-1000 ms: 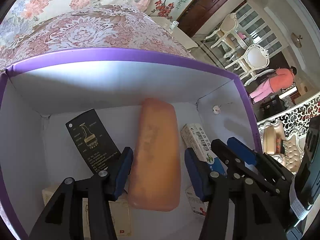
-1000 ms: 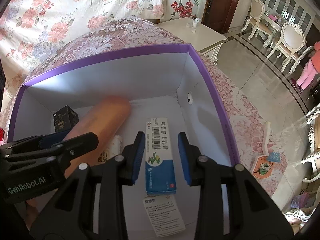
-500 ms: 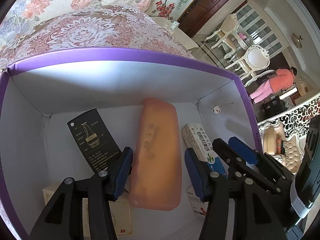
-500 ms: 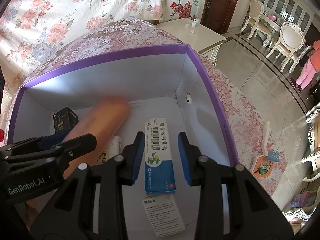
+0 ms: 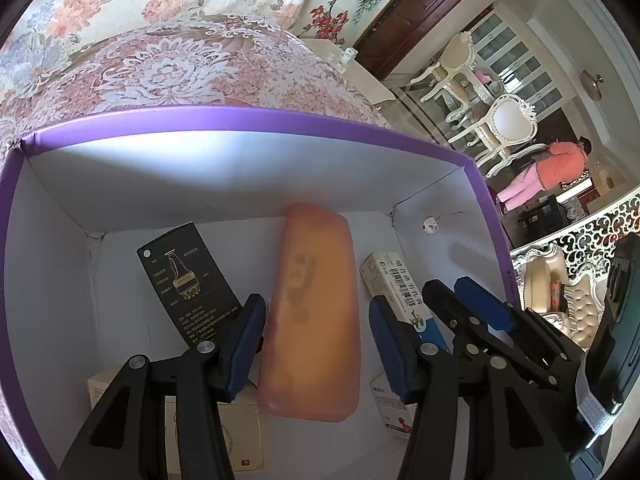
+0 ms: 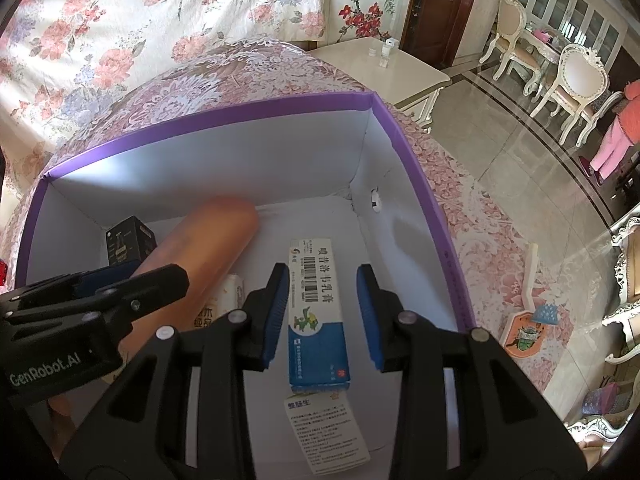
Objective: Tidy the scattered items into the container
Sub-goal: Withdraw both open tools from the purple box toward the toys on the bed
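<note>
Beige box (image 5: 240, 432) half hidden behind left gripper (image 5: 316, 344) fingers.

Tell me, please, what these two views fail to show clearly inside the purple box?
- Beige carton, left wrist view: mostly hidden behind the left tool.
- Orange case, right wrist view: its near end is covered by the left tool.
- Leaflet, right wrist view: print too small to read.

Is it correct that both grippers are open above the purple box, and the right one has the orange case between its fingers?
Not quite. In the right wrist view, the right gripper has the blue-and-white medicine box between its fingers; the orange case lies under the left gripper. Both are open above the purple box.
</note>
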A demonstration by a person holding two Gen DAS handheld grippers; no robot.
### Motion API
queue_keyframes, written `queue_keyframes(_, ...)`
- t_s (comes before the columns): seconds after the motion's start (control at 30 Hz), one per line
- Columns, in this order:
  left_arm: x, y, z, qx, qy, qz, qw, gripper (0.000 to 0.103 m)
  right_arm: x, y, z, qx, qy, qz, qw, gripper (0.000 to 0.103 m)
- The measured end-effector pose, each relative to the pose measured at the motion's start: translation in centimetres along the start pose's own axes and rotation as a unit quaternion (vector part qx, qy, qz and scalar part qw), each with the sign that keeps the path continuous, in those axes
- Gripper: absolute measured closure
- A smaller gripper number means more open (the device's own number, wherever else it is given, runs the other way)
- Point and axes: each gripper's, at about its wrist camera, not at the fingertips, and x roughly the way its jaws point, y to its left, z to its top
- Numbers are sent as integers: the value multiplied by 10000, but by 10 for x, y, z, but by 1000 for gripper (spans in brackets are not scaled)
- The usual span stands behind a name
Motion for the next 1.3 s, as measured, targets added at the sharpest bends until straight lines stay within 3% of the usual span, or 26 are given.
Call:
queue_keyframes(0.13,-9,-3,-2,76,-205,16,9998,48,-4,-1,0,58,-113,-35,9999,63)
queue_keyframes(0.3,-30,-3,-3,123,-494,12,9987,48,-15,-3,1,163,-422,-108,9989,48)
queue_keyframes(0.6,-86,2,-16,385,-1044,-17,9938,48,-31,7,2,271,-682,49,9973,47)
queue_keyframes(0.93,-150,46,-31,276,-1563,33,9873,48,-70,67,3,-56,-1044,400,9937,41)
queue_keyframes(1.3,-217,128,-58,-225,-2038,266,9784,48,-116,163,-6,-696,-1479,906,9824,37)
